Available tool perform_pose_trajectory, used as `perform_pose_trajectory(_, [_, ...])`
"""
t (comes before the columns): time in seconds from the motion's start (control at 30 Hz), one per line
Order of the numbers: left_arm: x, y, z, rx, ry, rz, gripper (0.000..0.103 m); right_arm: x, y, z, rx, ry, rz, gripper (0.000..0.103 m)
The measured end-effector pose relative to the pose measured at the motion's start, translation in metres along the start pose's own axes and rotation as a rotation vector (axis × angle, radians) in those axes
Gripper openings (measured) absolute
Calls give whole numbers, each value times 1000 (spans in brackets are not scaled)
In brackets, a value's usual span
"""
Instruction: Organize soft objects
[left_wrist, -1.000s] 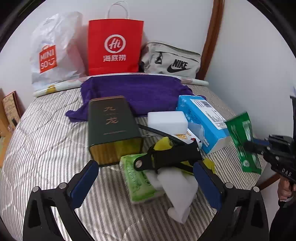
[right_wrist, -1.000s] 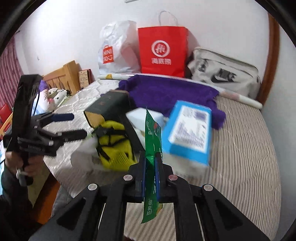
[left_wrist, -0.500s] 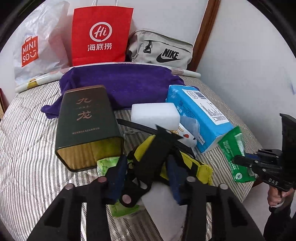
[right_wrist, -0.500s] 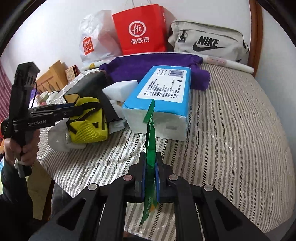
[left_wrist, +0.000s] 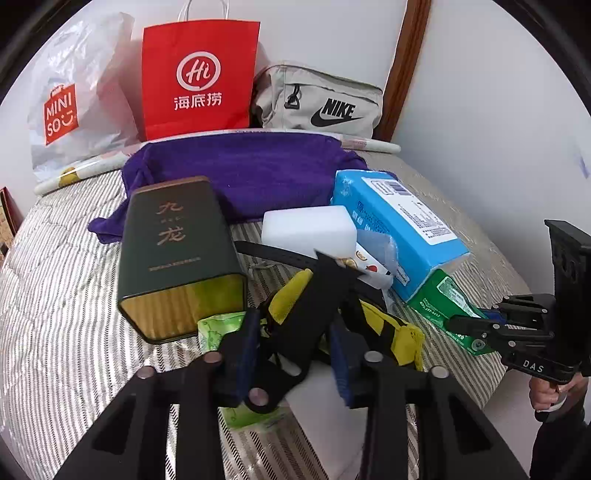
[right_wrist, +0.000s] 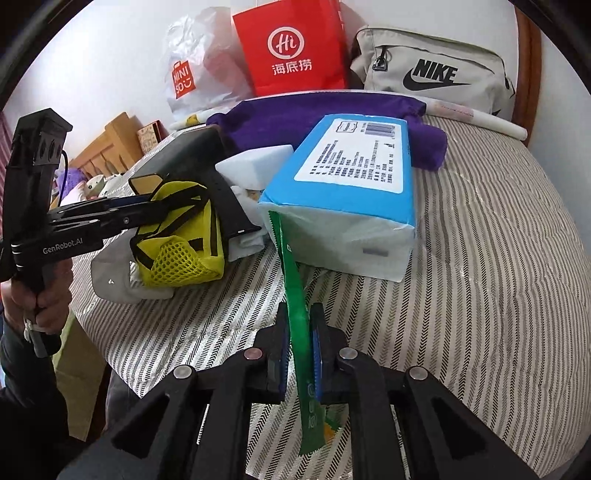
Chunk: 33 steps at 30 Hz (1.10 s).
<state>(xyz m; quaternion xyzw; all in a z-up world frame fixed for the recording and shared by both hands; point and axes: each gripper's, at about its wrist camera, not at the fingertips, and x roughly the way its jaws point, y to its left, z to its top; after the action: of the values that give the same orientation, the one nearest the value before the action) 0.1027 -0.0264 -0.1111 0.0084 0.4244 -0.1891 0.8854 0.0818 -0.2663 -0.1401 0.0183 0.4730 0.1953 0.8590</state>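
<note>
Bright, even, diffuse light in both views, shadows soft and faint; strong fisheye bending with black vignette at the corners; sharp centre, slight softness toward the rim

Our right hand-held gripper (right_wrist: 299, 350) pinches a thin green packet (right_wrist: 295, 295) upright over the striped bed (right_wrist: 480, 277). Its tip touches the blue tissue pack (right_wrist: 351, 177). Our left hand-held gripper (right_wrist: 147, 206) is closing on a yellow mesh pouch (right_wrist: 181, 251).

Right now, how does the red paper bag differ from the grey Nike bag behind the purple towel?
The red paper bag stands upright with white handles at the top; the grey Nike bag lies low and long. The red paper bag is stiff paper with a white circle logo; the grey Nike bag looks like soft fabric with a black logo and zipper. Both rest against the wall behind the purple towel.
</note>
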Motion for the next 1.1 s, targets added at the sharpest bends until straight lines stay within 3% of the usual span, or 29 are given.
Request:
perform_pose_trajectory(0.93, [-40,25,6,-113,-93,6,25,-41,5,1,-3,-86,-39,8])
perform_pose_trajectory(1.1, [-36,29,2,-132,-81,2,25,-33,4,-2,-4,-51,-36,7])
